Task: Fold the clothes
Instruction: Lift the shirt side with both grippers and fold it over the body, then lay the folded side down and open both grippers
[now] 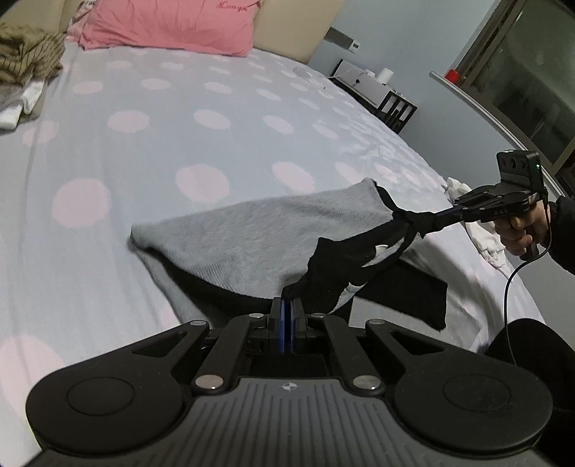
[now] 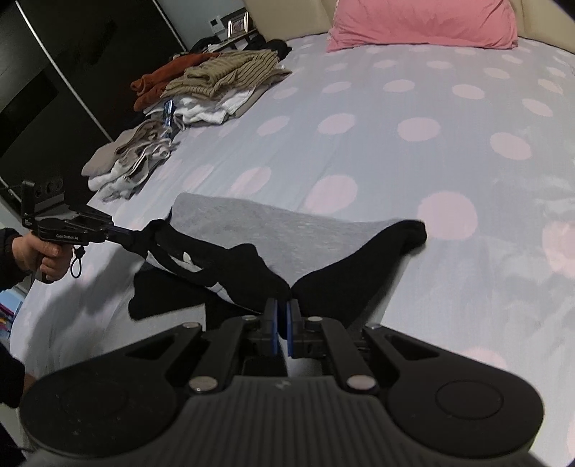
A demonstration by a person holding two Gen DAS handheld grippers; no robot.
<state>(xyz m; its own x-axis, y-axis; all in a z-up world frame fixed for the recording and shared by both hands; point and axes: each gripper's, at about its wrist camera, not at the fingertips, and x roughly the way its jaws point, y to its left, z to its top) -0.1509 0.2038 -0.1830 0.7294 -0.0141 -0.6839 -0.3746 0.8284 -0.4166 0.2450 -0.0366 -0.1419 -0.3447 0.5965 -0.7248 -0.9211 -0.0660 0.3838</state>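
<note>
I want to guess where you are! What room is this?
Most likely a bedroom: a wide bed with a dotted sheet, a pink pillow at its head, and clothes piles along one edge.

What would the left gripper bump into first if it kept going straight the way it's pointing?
The left gripper, already shut on the garment's black edge, points into that garment: first the grey panel, then probably the spotted bedsheet, though depth is unclear.
</note>
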